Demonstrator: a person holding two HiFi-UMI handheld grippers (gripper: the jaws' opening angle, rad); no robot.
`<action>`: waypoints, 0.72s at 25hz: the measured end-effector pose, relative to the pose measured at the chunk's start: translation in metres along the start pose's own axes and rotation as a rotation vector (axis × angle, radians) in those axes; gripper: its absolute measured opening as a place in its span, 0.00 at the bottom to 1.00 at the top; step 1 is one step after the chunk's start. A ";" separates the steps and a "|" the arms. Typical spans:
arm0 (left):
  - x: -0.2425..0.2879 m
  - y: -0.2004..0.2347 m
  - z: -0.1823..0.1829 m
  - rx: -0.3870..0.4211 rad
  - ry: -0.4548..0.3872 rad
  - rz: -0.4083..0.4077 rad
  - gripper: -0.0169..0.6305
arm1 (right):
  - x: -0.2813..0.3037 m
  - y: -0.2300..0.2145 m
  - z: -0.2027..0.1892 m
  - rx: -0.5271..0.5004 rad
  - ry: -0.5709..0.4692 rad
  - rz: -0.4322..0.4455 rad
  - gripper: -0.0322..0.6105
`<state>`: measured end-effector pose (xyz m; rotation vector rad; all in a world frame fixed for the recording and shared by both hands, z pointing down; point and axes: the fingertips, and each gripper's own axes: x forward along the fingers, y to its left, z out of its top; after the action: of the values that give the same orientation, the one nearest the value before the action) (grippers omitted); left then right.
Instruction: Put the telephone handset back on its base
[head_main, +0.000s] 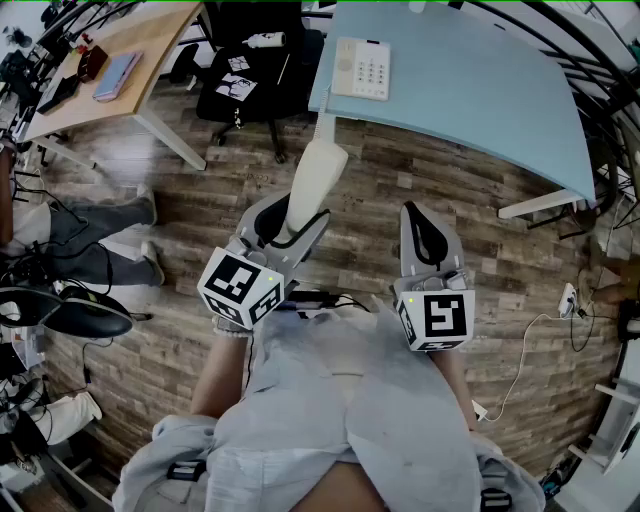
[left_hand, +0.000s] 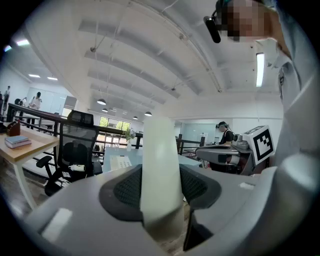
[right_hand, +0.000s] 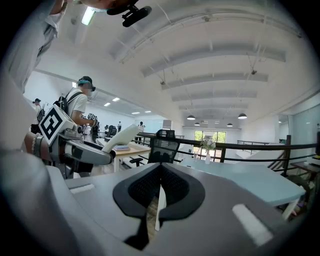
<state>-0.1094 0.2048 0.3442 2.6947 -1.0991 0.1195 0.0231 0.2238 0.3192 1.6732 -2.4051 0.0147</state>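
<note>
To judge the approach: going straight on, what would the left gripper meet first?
Probably the blue table, at its near edge beside the telephone base; the held handset would touch first. Depth unclear.

Right tongs (right_hand: 160, 175) together (empty)

Pale blue worktop (head_main: 480, 90) at upper right, with a white telephone base (head_main: 361, 68) flat near its left edge. Wooden worktop (head_main: 150, 35) at upper left, carrying a blue-grey notebook (head_main: 117, 75). Wood-plank floor (head_main: 400, 190) below, with a black office chair (head_main: 250, 80) and a white cable (head_main: 515, 360).
</note>
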 end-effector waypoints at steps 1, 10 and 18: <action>0.000 -0.001 0.000 0.000 0.000 0.001 0.36 | -0.001 -0.001 -0.001 0.007 -0.006 -0.003 0.06; 0.001 -0.009 -0.002 0.000 0.002 0.012 0.36 | -0.007 -0.004 -0.005 0.020 -0.014 0.005 0.06; 0.002 -0.020 -0.004 -0.008 -0.002 0.041 0.36 | -0.016 -0.011 -0.010 -0.036 -0.003 -0.006 0.06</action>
<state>-0.0936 0.2182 0.3452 2.6670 -1.1528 0.1197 0.0401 0.2360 0.3253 1.6660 -2.3876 -0.0320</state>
